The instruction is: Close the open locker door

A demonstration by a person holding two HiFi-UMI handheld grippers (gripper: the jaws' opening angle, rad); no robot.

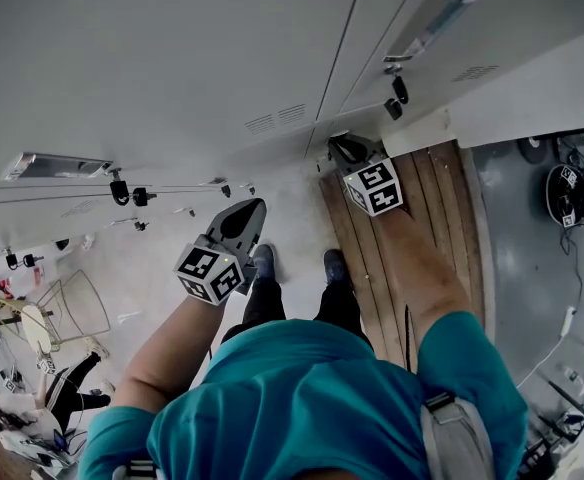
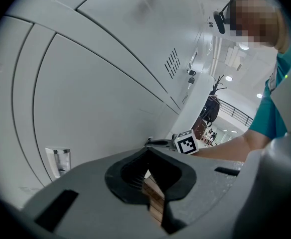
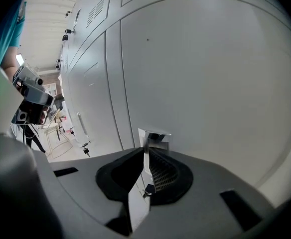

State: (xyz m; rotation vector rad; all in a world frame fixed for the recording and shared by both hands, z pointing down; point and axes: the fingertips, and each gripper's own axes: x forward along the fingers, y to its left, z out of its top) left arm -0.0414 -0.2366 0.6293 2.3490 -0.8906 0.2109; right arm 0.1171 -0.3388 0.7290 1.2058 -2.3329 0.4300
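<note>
Locker door (image 3: 210, 83) fills the right gripper view as a broad grey panel. Its chrome door handle (image 3: 154, 135) sits near the panel's left edge, right at the tips of the right gripper (image 3: 146, 151). The jaws stand only a narrow slit apart and pinch the handle's thin edge at their very tips. Through the slit a small black key (image 3: 148, 188) shows, hanging lower on the door. In the head view that gripper reaches to the locker bank above a strip of wooden floor (image 1: 412, 218). The left gripper (image 1: 250, 211) hangs apart from the lockers, in front of the person's feet, its jaws pressed together on nothing.

The seam against the neighbouring locker (image 3: 93, 83) looks thin and even, so I judge the door to be at or close to its frame. Whether the latch has caught cannot be told. To finish well, push straight along the door's swing, square to the panel, rather than twisting the thin handle sideways. A tip-only pinch could slip, so steady pressure until the edge sits flush with the neighbour is wise before letting go. The key should be clear of the jaws.
</note>
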